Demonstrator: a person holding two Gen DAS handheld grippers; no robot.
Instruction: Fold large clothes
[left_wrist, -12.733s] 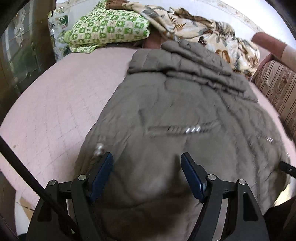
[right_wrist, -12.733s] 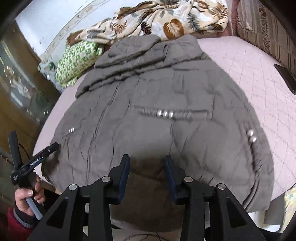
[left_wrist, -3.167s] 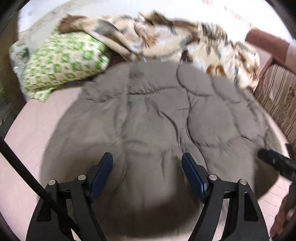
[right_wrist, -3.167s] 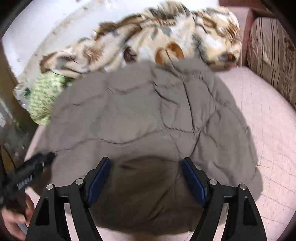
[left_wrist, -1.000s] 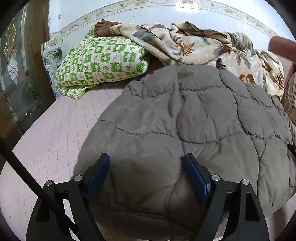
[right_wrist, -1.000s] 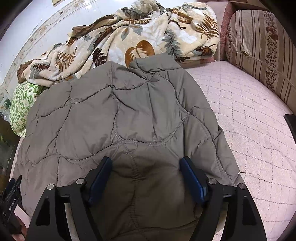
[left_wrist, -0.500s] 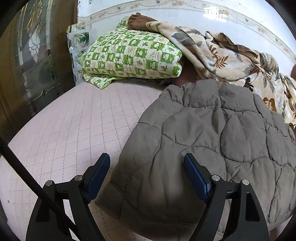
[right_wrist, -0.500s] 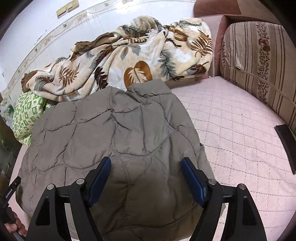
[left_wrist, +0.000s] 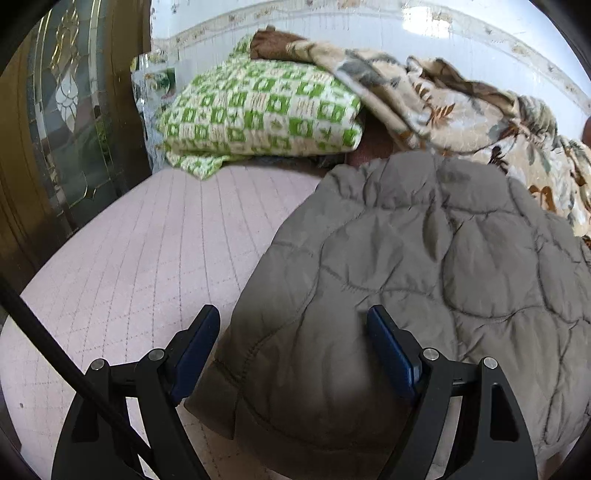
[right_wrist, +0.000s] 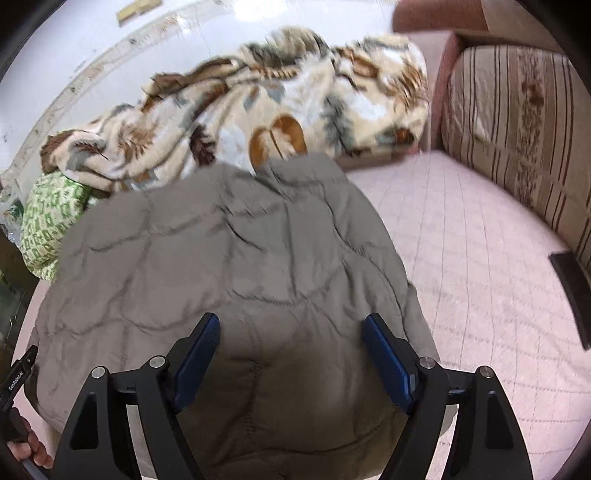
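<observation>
The quilted jacket (left_wrist: 424, 266) runs off the right and near edges of the left wrist view, so its right side is cut off. In the right wrist view, the jacket's near hem is hidden behind the gripper frame, the leaf-print blanket (right_wrist: 258, 110) is blurred, and the far-left green checked pillow (right_wrist: 48, 218) is partly covered.

A pink quilted mattress (left_wrist: 155, 258) is being bounded by a white wall (left_wrist: 369, 40) with a patterned border strip. A green checked pillow (left_wrist: 258, 110) and a leaf-print blanket (right_wrist: 258, 110) are being kept against that wall. A wooden door with leaded glass (left_wrist: 62, 122) is being shown at left, a striped cushion (right_wrist: 517, 129) at right.
</observation>
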